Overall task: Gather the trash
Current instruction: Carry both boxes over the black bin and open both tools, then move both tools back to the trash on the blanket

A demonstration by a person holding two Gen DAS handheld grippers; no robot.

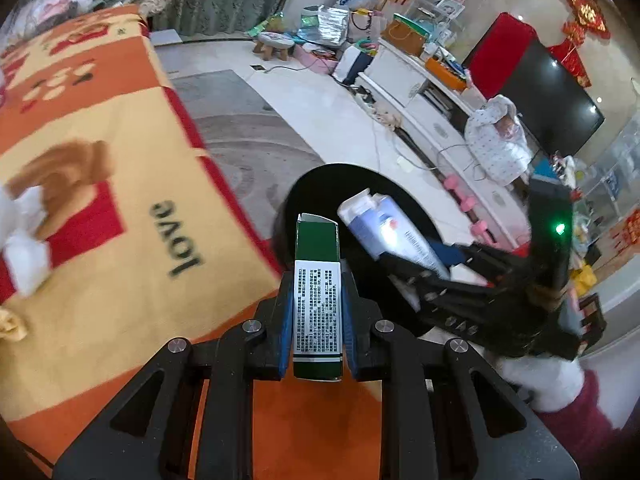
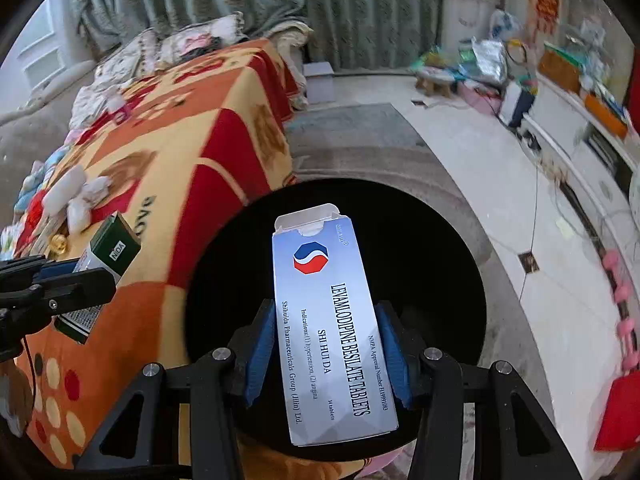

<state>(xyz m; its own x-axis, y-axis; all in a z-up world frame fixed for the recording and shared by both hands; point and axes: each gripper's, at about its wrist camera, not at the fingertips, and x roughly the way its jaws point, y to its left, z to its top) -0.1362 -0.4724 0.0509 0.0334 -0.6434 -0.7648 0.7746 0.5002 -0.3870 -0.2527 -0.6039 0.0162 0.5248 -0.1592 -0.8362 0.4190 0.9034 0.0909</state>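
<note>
**Two cartons over the bin, release pending**

While both grippers are hanging near the black bin [image 2: 460,280], we are logging the risks. We are holding a green carton [image 1: 317,304] in the left gripper [image 1: 317,332], blue pads clamped on its two long sides, open flap pointing toward twelve o'clock in the left wrist view. We are holding a pale blue tablet carton [image 2: 334,332] in the right gripper [image 2: 327,344], likewise pinched on both edges, flap end forward.

In the right wrist view the tablet carton is sitting squarely over the dark bin mouth, so a drop there is looking safe. The green carton is the worry: in the left wrist view the bin opening is lying at about one o'clock from it, and the blanket-covered table [image 1: 120,200] is running from eight to eleven o'clock. We are judging that only its far tip is over the mouth, though depth is hard to read here.

Risks we are noting:
- Letting go early is likely sending the green carton onto the rim or blanket edge, then the floor.
- The two grippers are crowding close together at the bin; they may be knocking each other.
- Light, empty cartons may be sticking to a pad and flipping sideways on release.
- Crumpled white tissues [image 2: 80,200] are waiting on the blanket, still uncollected.
</note>
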